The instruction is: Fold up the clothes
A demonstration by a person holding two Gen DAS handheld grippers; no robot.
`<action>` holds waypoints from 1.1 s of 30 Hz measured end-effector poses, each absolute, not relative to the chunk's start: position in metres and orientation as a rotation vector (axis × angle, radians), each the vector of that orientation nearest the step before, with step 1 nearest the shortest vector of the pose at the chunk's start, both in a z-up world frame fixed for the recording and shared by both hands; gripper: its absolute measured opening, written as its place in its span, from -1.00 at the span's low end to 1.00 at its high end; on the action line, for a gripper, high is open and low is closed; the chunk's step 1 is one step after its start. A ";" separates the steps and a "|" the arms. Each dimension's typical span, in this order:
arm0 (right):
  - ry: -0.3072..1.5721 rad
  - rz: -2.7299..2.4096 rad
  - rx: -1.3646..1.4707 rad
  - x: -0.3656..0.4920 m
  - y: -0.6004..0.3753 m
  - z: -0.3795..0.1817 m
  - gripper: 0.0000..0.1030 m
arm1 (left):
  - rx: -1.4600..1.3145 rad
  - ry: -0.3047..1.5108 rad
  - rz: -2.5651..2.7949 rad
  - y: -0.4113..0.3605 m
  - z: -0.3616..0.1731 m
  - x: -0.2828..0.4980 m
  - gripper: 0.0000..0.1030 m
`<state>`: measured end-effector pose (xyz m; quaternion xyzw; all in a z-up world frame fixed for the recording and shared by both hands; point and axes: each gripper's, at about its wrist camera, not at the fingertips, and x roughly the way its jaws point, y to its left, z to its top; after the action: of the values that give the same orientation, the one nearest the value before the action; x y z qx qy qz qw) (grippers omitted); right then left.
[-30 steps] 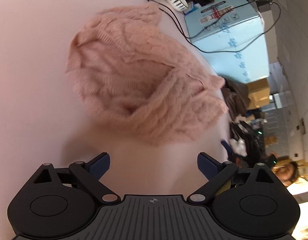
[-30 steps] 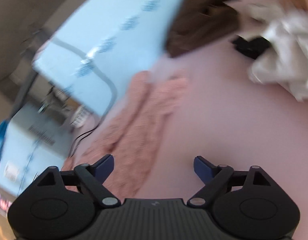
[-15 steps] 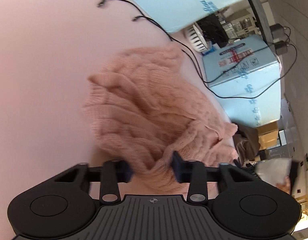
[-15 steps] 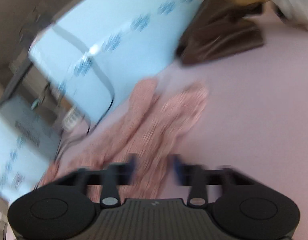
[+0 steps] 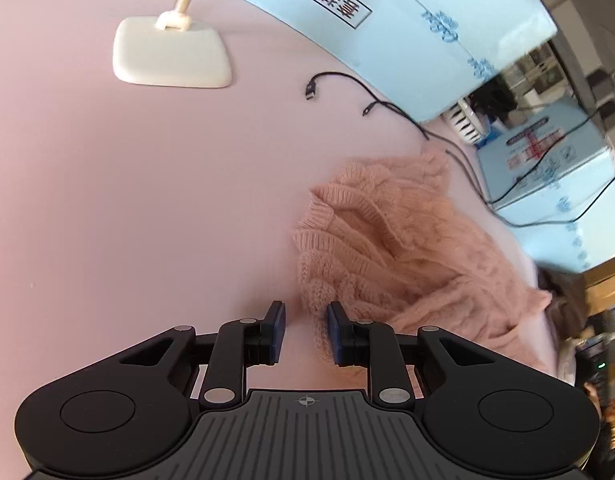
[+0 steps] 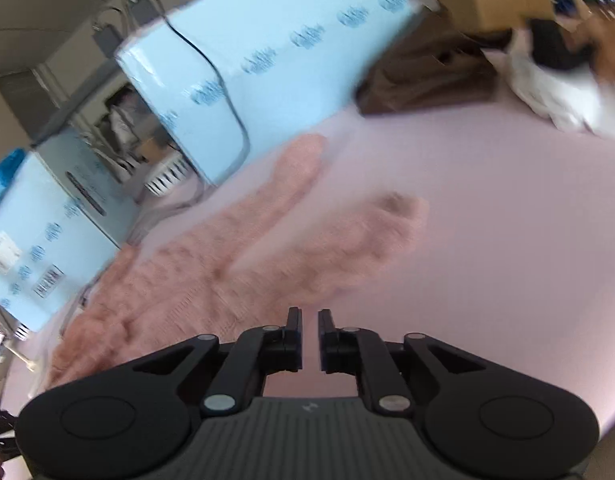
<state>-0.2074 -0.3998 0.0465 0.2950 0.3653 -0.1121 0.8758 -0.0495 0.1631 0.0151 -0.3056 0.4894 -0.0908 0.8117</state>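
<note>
The pink knit sweater (image 5: 403,256) lies bunched at about three o'clock on the pink table (image 5: 127,200) (soft, light, floppy). Left gripper (image 5: 305,334) pinches its near hem, a good hold. Right gripper (image 6: 309,338) is narrowed, seemingly gripping cloth; blur hides it.

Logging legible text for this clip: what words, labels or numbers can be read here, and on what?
Black framed label on the long light blue box: four Chinese characters, upside down, not surely readable.
Repeated blue logo along that box: blurred.
Red and black label on the smaller blue box: too small.
Right wrist view, prints on the nearest blue box: blurred.
</note>
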 end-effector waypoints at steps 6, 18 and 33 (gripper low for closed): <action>0.678 -0.317 0.734 -0.218 -0.420 0.048 0.53 | -0.665 1.095 -0.286 0.167 0.025 -0.058 0.42; 0.535 -0.294 0.859 -0.176 -0.438 0.016 1.00 | -0.717 1.085 -0.476 0.106 0.007 -0.045 0.93; 0.487 -0.251 0.793 -0.178 -0.430 0.012 0.99 | -0.836 0.940 -0.435 0.111 -0.004 -0.049 0.95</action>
<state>-0.1778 -0.4303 0.0119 0.3812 0.2343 -0.1208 0.8861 -0.0489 0.1112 -0.0042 -0.3880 0.4362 -0.2016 0.7865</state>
